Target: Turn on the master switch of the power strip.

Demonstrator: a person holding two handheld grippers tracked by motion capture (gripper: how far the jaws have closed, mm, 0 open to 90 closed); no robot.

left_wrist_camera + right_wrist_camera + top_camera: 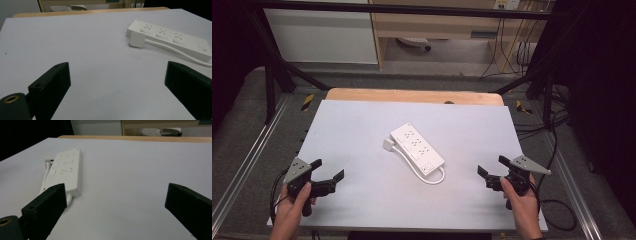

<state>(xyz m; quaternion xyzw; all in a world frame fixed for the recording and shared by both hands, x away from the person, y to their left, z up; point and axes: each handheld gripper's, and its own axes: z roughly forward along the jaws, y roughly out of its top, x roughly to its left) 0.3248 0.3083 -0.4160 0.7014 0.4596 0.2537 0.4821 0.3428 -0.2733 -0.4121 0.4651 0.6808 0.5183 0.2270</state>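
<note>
While claws gape, power strip (417, 148) bears no legible writing.

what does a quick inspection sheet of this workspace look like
surface: white board on a wooden table, bare apart from the strip.
job's things: white power strip lying flat mid-board; its plug lies beside it, unplugged, cord looped at the near end.
clutter: nothing seen.
grippers: left hand-held gripper and right hand-held gripper both open, at the near corners, apart from the strip.
cables: gripper cable trails off the right edge.
surroundings: black frame, cabinet, floor wires.
</note>
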